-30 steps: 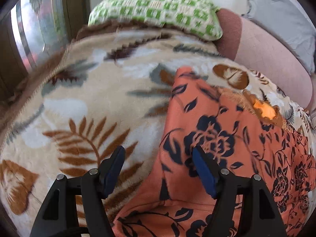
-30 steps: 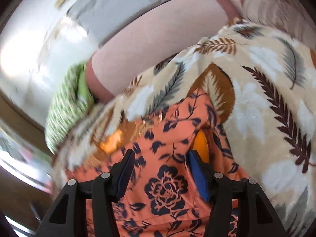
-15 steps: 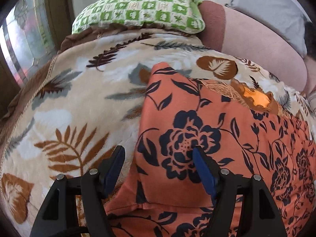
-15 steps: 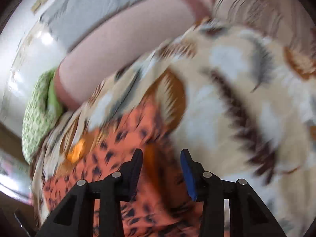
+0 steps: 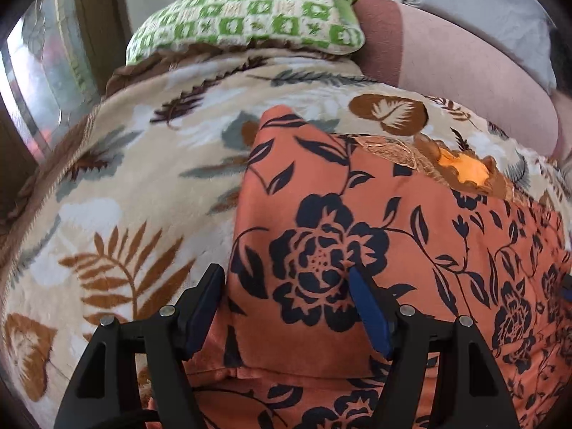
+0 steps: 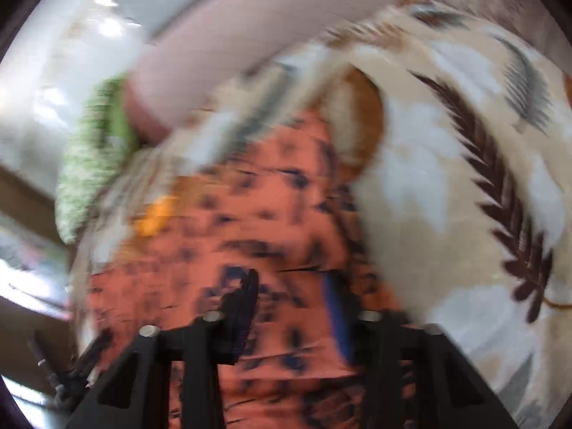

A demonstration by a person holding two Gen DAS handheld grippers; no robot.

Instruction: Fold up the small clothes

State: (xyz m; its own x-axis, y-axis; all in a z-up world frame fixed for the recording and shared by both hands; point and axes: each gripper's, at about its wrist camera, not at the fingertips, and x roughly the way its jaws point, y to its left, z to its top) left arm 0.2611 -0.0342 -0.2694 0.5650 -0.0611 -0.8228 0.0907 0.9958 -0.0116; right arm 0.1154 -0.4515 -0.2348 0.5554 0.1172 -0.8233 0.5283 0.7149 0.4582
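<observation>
An orange garment (image 5: pixel 375 221) printed with dark navy flowers and leaves lies spread on a beige blanket (image 5: pixel 136 178) patterned with brown, grey and white leaves. In the left wrist view the garment fills the near right part of the scene; one pointed corner reaches toward the far middle, and a fold edge runs across the near side just in front of the tool. A brighter orange patch with gold embroidery (image 5: pixel 461 171) sits at the garment's far right edge.

The left tool (image 5: pixel 286 307) has its jaws spread wide, above the garment's left edge: the left finger (image 5: pixel 203 307) is just beside the cloth's border over the blanket, the blue-padded right finger (image 5: pixel 368 318) over the big flower print. Nothing is gripped between them.

The right wrist view is heavily motion-blurred. The right tool (image 6: pixel 291 307) is over the garment (image 6: pixel 232 221) near its right edge, jaws apart at a middling width with printed cloth showing in the gap; whether any cloth is pinched cannot be told through the blur.

At the far end lies a green-and-white checked pillow (image 5: pixel 250 14), with a pink bolster (image 5: pixel 447 68) to its right and a grey cushion (image 5: pixel 493 7) beyond that
</observation>
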